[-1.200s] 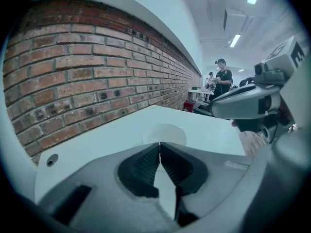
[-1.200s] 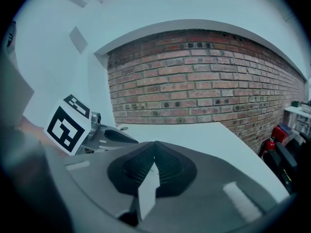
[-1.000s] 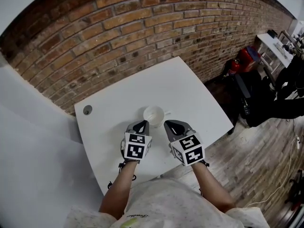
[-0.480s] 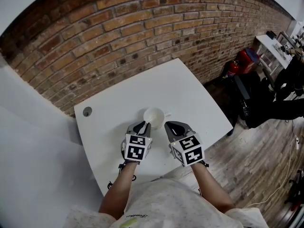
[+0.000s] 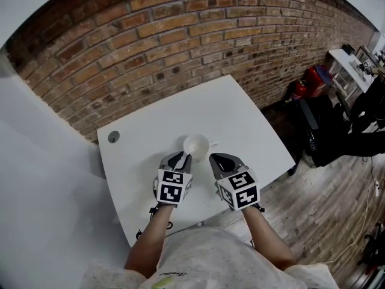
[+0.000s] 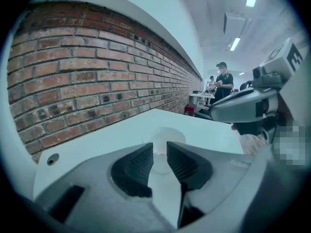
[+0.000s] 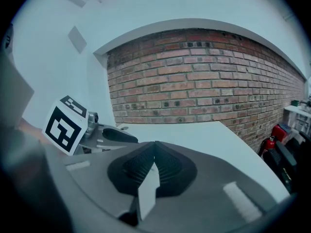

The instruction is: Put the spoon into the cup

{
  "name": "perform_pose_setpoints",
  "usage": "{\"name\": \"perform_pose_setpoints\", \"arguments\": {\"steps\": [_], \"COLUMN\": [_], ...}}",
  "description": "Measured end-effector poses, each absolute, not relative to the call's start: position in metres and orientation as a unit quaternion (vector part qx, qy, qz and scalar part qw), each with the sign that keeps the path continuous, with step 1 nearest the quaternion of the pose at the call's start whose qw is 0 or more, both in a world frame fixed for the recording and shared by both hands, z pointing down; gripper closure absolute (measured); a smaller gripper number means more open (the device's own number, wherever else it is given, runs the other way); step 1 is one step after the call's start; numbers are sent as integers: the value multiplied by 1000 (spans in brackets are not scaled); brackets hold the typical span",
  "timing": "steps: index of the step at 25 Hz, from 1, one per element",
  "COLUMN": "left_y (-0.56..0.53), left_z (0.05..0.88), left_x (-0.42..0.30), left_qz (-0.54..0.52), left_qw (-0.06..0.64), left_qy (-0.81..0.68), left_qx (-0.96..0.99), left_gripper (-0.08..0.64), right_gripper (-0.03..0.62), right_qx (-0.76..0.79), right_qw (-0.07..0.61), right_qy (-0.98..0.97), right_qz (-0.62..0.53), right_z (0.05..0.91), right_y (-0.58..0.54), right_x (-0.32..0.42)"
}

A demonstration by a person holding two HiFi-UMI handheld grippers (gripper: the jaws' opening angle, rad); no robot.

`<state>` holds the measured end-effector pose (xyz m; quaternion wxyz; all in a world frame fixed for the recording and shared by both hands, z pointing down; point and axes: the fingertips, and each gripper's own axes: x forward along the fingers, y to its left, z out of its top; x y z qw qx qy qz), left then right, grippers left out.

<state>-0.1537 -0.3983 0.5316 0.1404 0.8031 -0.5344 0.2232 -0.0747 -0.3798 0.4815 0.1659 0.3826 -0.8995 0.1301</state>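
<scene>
Looking steeply down, we see a red-brown brick wall (image 5: 180, 35) behind a square white table (image 5: 240, 113).

We hold two grey grippers, each topped by a black-and-white marker cube, side by side over the near half of the table. The left gripper (image 5: 180, 159) points at a small round white cup (image 5: 196, 144), which stands upright on the table just beyond its tips. The right gripper (image 5: 219, 159) hovers just right of the cup's near side and touches nothing.

In the right gripper view its ribbed black pads are pressed fully together with nothing between them. In the left gripper view the pads stand a narrow slit apart, aimed straight at the cup. In the head view a slim white spoon (image 5: 187, 156) shows as a thin pale sliver running from the left tips to the cup's near rim. We judge the left jaws to be pinched on its handle. It is white on white, so the grip is hard to make out.

We judge the task nearly finished. The spoon is lifted and its far end is at or just over the rim. Whether it is already inside the cup is too small to tell. What seems left is to lower it in and release it.
</scene>
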Motion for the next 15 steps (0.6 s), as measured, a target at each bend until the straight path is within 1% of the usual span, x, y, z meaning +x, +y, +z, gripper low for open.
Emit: {"name": "perform_pose_setpoints", "arguments": {"steps": [15], "left_y": [-348], "left_z": [481], "left_x": [-144], "left_qz": [153], "left_qw": [131], "left_qy": [-579], "left_qx": [790], "left_gripper": [499], "right_gripper": [583], "right_qx": [358], "right_qw": [126], "right_qy": [-918], "right_qz": [111], "right_z": [445], "right_y": [-341], "right_x": [-58]}}
